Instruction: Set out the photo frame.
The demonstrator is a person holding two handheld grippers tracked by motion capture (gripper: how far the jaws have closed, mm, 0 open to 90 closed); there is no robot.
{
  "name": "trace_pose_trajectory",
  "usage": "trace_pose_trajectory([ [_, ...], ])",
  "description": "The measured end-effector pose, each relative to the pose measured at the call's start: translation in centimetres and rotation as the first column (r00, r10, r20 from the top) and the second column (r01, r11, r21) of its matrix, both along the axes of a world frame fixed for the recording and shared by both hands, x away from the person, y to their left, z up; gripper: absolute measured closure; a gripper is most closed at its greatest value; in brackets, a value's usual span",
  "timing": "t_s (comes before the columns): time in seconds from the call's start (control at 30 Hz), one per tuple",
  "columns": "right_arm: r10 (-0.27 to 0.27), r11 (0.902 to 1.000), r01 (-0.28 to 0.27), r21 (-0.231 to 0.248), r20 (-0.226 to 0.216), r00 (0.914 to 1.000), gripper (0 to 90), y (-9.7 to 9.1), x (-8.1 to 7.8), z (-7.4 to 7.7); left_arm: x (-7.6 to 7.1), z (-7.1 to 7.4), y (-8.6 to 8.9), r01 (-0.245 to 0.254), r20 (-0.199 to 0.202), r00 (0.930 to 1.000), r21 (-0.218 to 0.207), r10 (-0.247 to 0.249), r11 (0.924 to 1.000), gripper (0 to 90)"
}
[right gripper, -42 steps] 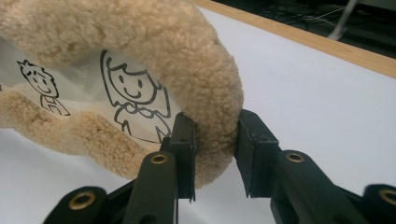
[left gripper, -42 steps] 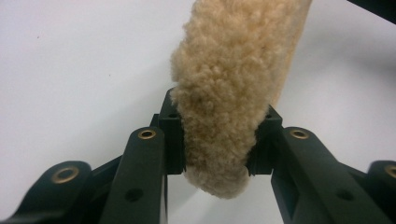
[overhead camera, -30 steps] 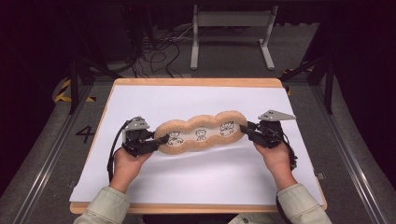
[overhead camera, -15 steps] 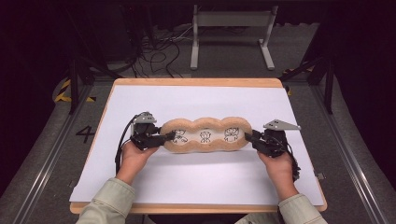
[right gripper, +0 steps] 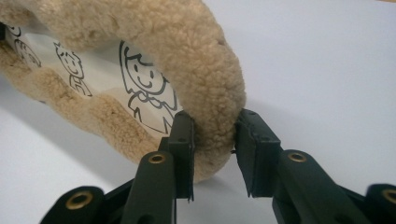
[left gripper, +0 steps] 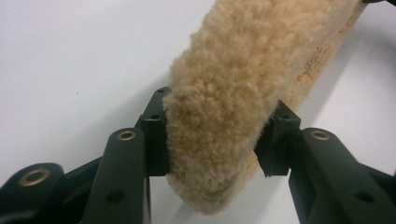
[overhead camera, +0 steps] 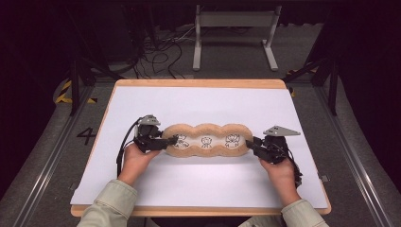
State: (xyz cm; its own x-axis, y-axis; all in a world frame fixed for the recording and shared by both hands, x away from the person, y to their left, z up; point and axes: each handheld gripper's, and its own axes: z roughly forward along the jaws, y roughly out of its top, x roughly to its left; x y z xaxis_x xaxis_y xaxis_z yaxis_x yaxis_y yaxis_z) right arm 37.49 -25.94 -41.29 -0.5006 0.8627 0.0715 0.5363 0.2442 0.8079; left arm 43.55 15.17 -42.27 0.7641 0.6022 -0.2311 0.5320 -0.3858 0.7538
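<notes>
Cushion: we see a long tan fleece cushion with three rounded lobes, lying flat across the middle of the tabletop.
Cushion surface: its border is thick, curly, woolly pile; its smooth pale centre panel carries three black line-drawn cartoon children.
Left gripper: our left black two-jaw gripper is at the cushion's left end, held in the left hand.
Left jaws: in the left gripper view the flat black pads flank the fleecy end and look to be touching the pile; they have just been opening, with the cushion between them, so we read them as released.
Right gripper: our right black two-jaw gripper is at the cushion's right end, held in the right hand.
Right jaws: in the right gripper view they are clenched on the woolly rim, which bulges where the pads pinch it.
Tabletop: a smooth white sheet over a light wooden board with rounded corners.
Gripper build: matte black linked arms with brass-coloured rivets; each gripper has a grey three-cornered plate on top.
</notes>
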Motion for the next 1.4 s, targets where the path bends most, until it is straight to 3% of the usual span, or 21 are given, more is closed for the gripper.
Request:
trace_pose_trajectory([
  [0.2,0.021,0.9998,-0.021,0.003,-0.003,0.9998,67.4,-0.2,-0.3,0.0,-0.3,0.0,0.0,0.012,-0.005,0.9999,-0.011,-0.012,0.9999,47.8],
  [0.33,0.034,0.9993,-0.034,0.018,-0.009,0.9994,62.6,-0.5,-0.2,0.2,-1.1,0.0,0.1,-0.020,0.037,0.9991,0.023,0.019,0.9995,39.6],
  [0.47,0.040,0.9979,-0.040,0.052,0.011,0.9992,52.7,-1.3,-0.4,1.1,-2.1,0.2,0.9,-0.059,0.040,0.9975,0.033,0.058,0.9977,32.3],
  [0.57,0.047,0.9966,-0.049,0.067,0.032,0.9984,47.9,-2.2,-0.6,1.9,-3.1,0.5,1.4,-0.085,0.064,0.9944,0.016,0.084,0.9963,30.8],
  [0.7,0.078,0.9936,-0.081,0.079,0.038,0.9962,47.2,-3.1,-0.9,2.5,-4.8,0.7,2.1,-0.111,0.067,0.9920,0.048,0.108,0.9927,30.9],
  [1.0,0.135,0.9895,-0.137,0.046,0.052,0.9895,41.7,-4.5,-1.3,2.8,-7.6,0.9,3.8,-0.114,0.084,0.9901,0.009,0.113,0.9934,28.5],
  [1.07,0.148,0.9877,-0.150,0.044,0.051,0.9877,40.0,-4.6,-1.3,2.8,-8.3,1.1,4.4,-0.126,0.110,0.9859,-0.003,0.125,0.9921,29.4],
  [1.23,0.202,0.9787,-0.203,0.031,0.047,0.9784,28.1,-5.0,-1.5,2.8,-9.1,1.1,5.5,-0.134,0.107,0.9848,-0.025,0.136,0.9906,26.7],
  [1.33,0.222,0.9742,-0.224,0.032,0.043,0.9741,26.5,-5.1,-1.6,2.7,-9.3,0.9,5.9,-0.135,0.111,0.9844,-0.024,0.137,0.9906,24.9],
  [1.4,0.245,0.9694,-0.245,0.008,0.046,0.9685,24.4,-5.1,-1.8,2.5,-9.4,0.7,6.1,-0.139,0.106,0.9843,-0.018,0.141,0.9901,24.9],
])
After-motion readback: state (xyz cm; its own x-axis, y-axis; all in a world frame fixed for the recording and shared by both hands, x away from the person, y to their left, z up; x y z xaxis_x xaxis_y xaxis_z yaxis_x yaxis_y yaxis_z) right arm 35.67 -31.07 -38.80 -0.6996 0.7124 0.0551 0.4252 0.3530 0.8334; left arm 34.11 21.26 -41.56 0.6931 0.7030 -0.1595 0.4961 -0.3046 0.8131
